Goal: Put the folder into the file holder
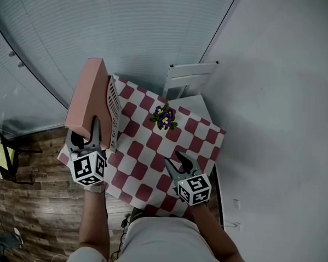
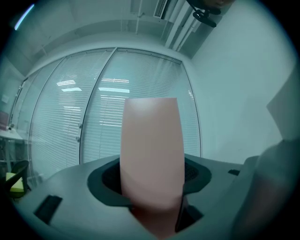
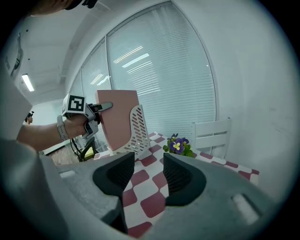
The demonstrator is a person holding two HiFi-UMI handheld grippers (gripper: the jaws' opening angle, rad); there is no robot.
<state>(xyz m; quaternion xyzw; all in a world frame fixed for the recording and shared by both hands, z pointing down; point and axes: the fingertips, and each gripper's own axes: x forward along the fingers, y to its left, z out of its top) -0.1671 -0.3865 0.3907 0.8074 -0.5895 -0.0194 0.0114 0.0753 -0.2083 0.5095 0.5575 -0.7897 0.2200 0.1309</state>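
1. I am pinching the pink folder (image 1: 88, 93) upright in my left claw (image 1: 86, 137).
2. The folder is leaning against the perforated wall of the white file holder (image 1: 113, 111) on the checkered table (image 1: 152, 154).
3. I am holding my right claw (image 1: 180, 160) spread and empty above the table.

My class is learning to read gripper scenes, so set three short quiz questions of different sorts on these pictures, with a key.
1. True or false: the right gripper is open and empty.
2. What does the left gripper hold? A pink folder, B flowers, C chair.
3. Fill in: the tablecloth has a red and white ____ pattern.
Key: 1 true; 2 A; 3 checked.
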